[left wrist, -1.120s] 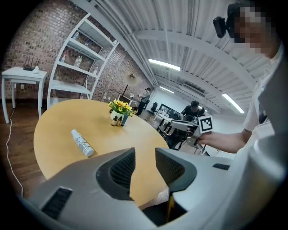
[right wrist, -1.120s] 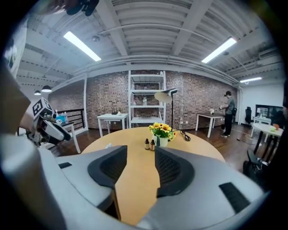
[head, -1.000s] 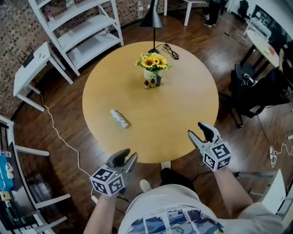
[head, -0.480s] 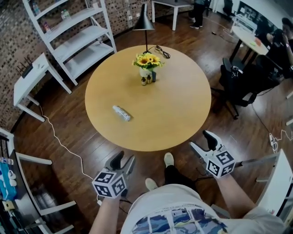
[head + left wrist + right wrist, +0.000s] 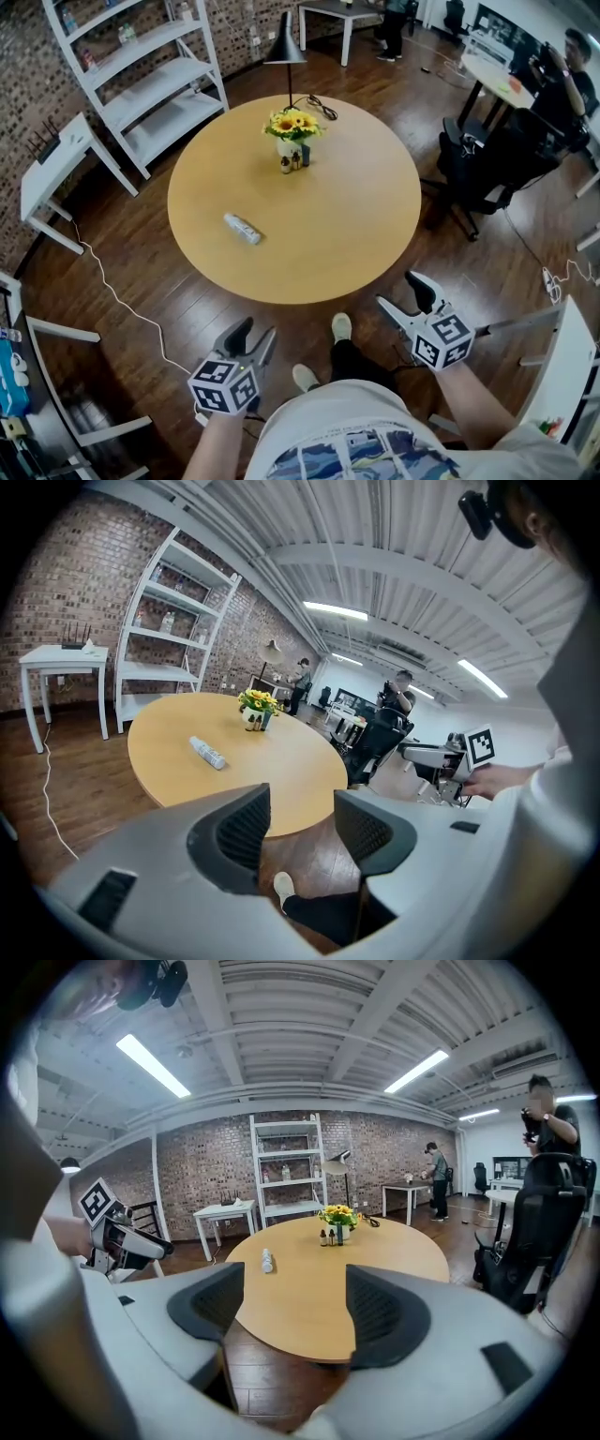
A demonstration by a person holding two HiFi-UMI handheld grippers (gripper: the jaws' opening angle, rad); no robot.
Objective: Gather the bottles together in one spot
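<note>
A white bottle (image 5: 242, 228) lies on its side at the left of the round wooden table (image 5: 356, 244). Two small brown bottles (image 5: 291, 164) stand by a vase of sunflowers (image 5: 292, 129) at the far side. Both grippers hang over the floor, short of the table's near edge. My left gripper (image 5: 253, 335) is open and holds nothing. My right gripper (image 5: 401, 295) is also empty, its jaws still opening. In the left gripper view the white bottle (image 5: 207, 753) lies far beyond the jaws. The right gripper view has the white bottle (image 5: 266, 1260) and the small bottles (image 5: 327, 1237) far ahead too.
A white shelf unit (image 5: 141, 70) and a small white side table (image 5: 56, 159) stand to the left. Behind the table is a floor lamp (image 5: 285, 47); a black office chair (image 5: 487, 164) is at the right. A white cable (image 5: 122, 300) runs over the wooden floor.
The person has stepped back, so the table sits farther off and both grippers are over the floor. The jaws of both grippers have spread wider.
</note>
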